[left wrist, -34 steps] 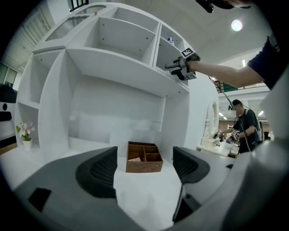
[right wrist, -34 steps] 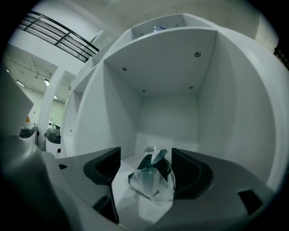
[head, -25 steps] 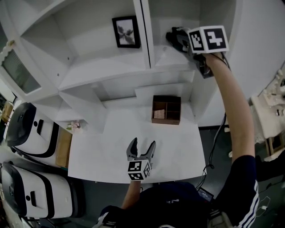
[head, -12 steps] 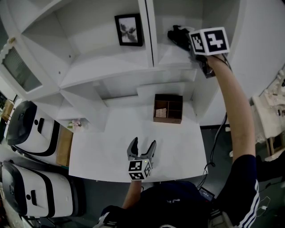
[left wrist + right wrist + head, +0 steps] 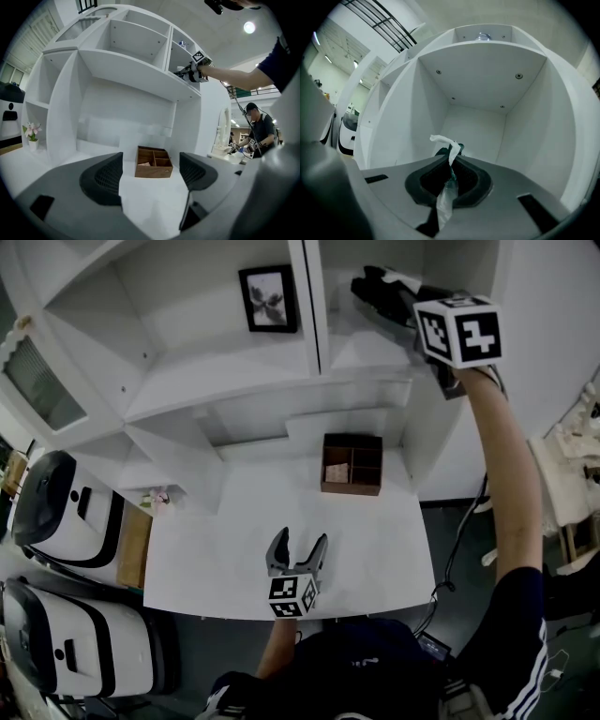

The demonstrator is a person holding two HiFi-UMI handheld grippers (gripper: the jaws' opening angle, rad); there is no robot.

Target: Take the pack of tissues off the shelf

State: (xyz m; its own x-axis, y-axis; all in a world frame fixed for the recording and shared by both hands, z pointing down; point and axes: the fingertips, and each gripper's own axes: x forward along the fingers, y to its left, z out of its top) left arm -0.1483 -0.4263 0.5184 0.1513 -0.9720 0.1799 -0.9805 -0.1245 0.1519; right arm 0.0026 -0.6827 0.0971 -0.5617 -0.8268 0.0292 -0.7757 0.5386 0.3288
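while our right gripper (image 5: 451,159) clamps the tissues (image 5: 445,199), our left gripper (image 5: 300,542) stands with jaws apart. a box (image 5: 352,465) sits ahead of it.

Our right arm (image 5: 499,456) reaches up and forward, nearly straight, with the dark sleeve bunched at the shoulder. The right gripper (image 5: 375,287) at its end points about level, and its jaws are pressed together on a thin edge of the pack of tissues (image 5: 445,199). Our left gripper (image 5: 298,547) sits low and close to our body, tipped slightly downward, its jaws spread wide and gripping nothing. The left forearm (image 5: 275,652) shows just behind it.
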